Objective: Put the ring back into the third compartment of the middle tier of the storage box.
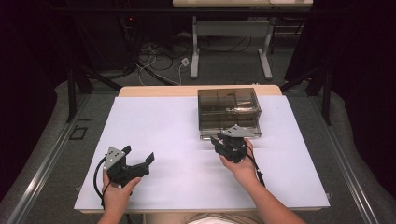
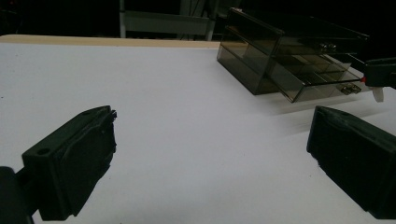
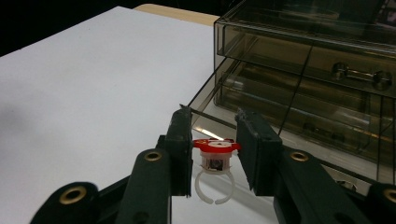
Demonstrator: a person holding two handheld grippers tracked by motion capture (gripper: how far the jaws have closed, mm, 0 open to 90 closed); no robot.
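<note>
**A:** Standing at the far right of the white table (image 1: 154,116): a smoked, see-through plastic drawer box (image 1: 229,108), oblong, hard-edged, glossy. Beyond the table's far edge, grey floor with loose cables (image 1: 159,63) and the white legs of a second table (image 1: 195,49). Black curtains on both sides.

**B:** Anything in the way?

**A:** Lowest drawer (image 3: 299,140) pulled part-way out toward the person, directly ahead of the right gripper (image 3: 215,135). Metal handles (image 3: 359,72) visible on the upper drawer fronts. Otherwise bare matt sheet between the two hands.

**B:** Materials and shapes of the held thing?

**A:** Small toy ring (image 3: 215,165): white plastic band, split at the bottom, topped by a flat red disc with a pale centre. Gripper jaws matt black, blocky, with brass-coloured pivot pins.

**B:** State of the tools?

**A:** Right gripper clamped on the ring, pads pressing the ring's top from both sides, band hanging below. Left gripper (image 1: 139,161) spread wide, nothing between its jaws, held low over the near left of the table, well apart from the box.

**B:** Place of the ring relative to the box?

**A:** Between the right jaw tips, just short of the open drawer's near rim, at about rim height. Touching the drawer or not: cannot tell. In the left gripper view, seen as a red and white speck (image 2: 373,88) at the right edge, just beside the drawer front.
</note>
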